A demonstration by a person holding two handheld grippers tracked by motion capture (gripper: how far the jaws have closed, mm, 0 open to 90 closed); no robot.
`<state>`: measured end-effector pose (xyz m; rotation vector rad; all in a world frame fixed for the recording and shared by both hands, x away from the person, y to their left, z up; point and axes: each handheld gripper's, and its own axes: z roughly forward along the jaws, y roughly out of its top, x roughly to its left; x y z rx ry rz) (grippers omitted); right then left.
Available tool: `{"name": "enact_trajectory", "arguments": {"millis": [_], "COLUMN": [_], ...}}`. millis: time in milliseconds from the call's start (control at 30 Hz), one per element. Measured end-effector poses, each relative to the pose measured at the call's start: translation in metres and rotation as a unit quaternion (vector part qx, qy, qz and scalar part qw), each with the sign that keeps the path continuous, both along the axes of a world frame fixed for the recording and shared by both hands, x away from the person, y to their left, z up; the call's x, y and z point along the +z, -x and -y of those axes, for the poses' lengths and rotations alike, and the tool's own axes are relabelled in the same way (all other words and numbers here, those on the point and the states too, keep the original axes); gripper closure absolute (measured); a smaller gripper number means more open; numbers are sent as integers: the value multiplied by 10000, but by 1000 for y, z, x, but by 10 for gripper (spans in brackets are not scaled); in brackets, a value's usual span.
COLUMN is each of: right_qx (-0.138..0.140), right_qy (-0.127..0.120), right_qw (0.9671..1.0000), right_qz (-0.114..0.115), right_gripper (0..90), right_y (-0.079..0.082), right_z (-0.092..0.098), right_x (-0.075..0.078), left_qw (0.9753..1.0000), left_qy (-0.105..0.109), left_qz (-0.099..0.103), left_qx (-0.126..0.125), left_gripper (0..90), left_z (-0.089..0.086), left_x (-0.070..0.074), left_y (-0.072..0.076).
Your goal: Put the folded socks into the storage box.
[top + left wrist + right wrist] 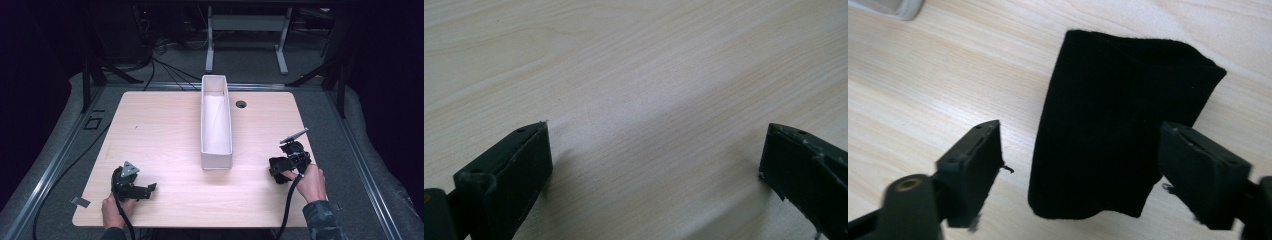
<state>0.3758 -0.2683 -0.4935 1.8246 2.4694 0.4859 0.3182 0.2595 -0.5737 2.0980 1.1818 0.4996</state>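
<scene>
Left side of the table: the left gripper rests low near the front edge, held by the person's left hand, cable trailing back off the table. In the left gripper view its jaws stand wide apart over bare light wood, nothing between them; the left gripper is released and empty. Centre: a long, narrow white box lies lengthwise, running from the far edge toward the middle of the table, open at the top, with pale lining visible inside. A small round hole in the tabletop sits just to the right of the box's far end. Right side: the right gripper is held by the right hand near the right edge, well apart from the box. In the right gripper view, the right gripper has its jaws spread, and a folded black cloth lies flat on the wood between and just beyond them; the right-hand jaw overlaps the cloth's edge, the left-hand jaw stands clear of it. The jaws are not closed on the cloth. A corner of the white box shows at that view's top left.
</scene>
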Motion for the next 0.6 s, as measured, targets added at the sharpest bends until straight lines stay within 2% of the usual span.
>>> {"name": "enact_trajectory", "arguments": {"millis": [167, 267, 300, 367, 500, 533, 600], "right_qx": [-78, -115, -146, -168, -155, -142, -128], "right_qy": [20, -65, -59, -67, -62, -76, -77], "right_qw": [9999, 9999, 9998, 9998, 9998, 9999, 9999], "right_qz": [-79, -70, -112, -55, -95, -43, -4], "right_gripper": [330, 395, 442, 467, 593, 649, 674], "right_y": [-3, -2, -1, -1, -1, 0, 0], "right_z": [2, 4, 5, 5, 6, 7, 7], "right_x": [-5, -7, -7, -8, -8, -8, -8], "left_qw": [10000, 10000, 10000, 10000, 10000, 10000, 10000], "left_qy": [1, 1, -1, 0, -2, -2, 0], "left_qz": [0, 0, 1, 1, 0, -1, 0], "left_qx": [-1, -1, -2, -1, -2, -1, -2], "left_gripper": [5, 5, 5, 5, 5, 5, 5], "left_z": [0, 0, 0, 0, 0, 0, 0], "left_x": [0, 0, 0, 0, 0, 0, 0], "left_y": [0, 0, 0, 0, 0, 0, 0]}}
